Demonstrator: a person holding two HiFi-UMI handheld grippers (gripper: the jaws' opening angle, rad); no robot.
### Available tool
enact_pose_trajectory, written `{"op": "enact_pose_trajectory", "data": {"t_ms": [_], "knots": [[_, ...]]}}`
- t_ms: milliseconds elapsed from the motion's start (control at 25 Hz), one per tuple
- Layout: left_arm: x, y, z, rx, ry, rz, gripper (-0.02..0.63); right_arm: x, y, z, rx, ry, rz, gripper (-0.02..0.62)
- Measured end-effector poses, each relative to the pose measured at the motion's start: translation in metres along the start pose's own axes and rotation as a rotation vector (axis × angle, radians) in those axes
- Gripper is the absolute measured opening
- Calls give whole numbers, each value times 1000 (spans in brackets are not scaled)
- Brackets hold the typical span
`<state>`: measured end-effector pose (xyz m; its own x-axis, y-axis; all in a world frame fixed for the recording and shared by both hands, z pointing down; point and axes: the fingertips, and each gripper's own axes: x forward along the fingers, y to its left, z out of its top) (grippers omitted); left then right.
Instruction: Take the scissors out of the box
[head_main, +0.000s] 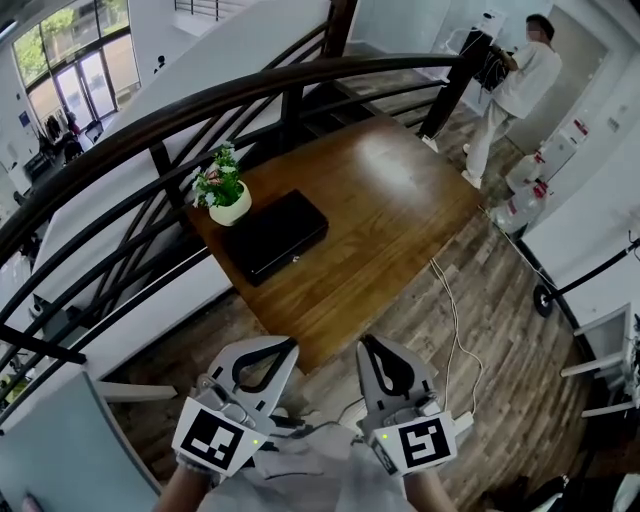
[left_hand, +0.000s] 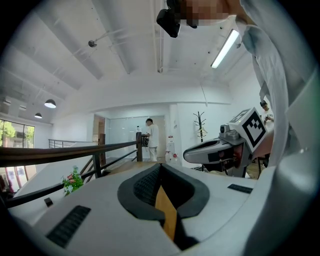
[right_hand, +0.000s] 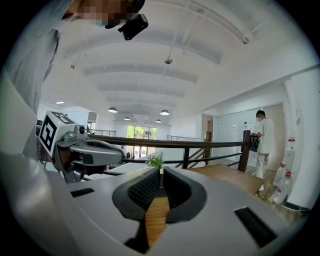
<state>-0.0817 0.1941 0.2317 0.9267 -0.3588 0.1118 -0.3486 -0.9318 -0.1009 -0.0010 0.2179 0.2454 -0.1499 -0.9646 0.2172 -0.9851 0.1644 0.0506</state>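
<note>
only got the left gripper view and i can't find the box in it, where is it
Observer: The black box lies on the wooden table, right beside a potted plant.
Operator: open or closed
Observer: Closed, and no scissors show anywhere.
Operator: what about the right gripper
Observer: The right gripper has its fingers together with nothing between them, and it hangs over the floor, short of the table's near edge.

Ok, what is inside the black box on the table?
The black box on the wooden table is closed, so its inside is covered. No scissors show; only the lid and front are visible.
</note>
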Motion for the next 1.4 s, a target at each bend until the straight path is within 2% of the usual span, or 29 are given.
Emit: {"op": "enact_pose_trajectory", "data": {"t_ms": [240, 440, 880, 1080, 1160, 1240, 1400], "knots": [[1, 10, -3, -2, 4, -6, 17, 9, 2, -3, 1, 16, -5, 51], [10, 21, -6, -17, 4, 19, 17, 23, -6, -4, -1, 16, 11, 51], [62, 66, -14, -24, 18, 120, 17, 91, -48, -4, -19, 10, 123, 51], [91, 92, -21, -68, 30, 191, 17, 130, -74, -8, -29, 19, 184, 51], [103, 102, -23, -54, 42, 212, 17, 145, -85, -9, -35, 25, 209, 51], [115, 111, -25, -41, 56, 233, 17, 159, -94, -9, -65, 10, 244, 51], [131, 127, -30, -90, 58, 310, 17, 185, -100, -15, -188, -9, 323, 51]]}}
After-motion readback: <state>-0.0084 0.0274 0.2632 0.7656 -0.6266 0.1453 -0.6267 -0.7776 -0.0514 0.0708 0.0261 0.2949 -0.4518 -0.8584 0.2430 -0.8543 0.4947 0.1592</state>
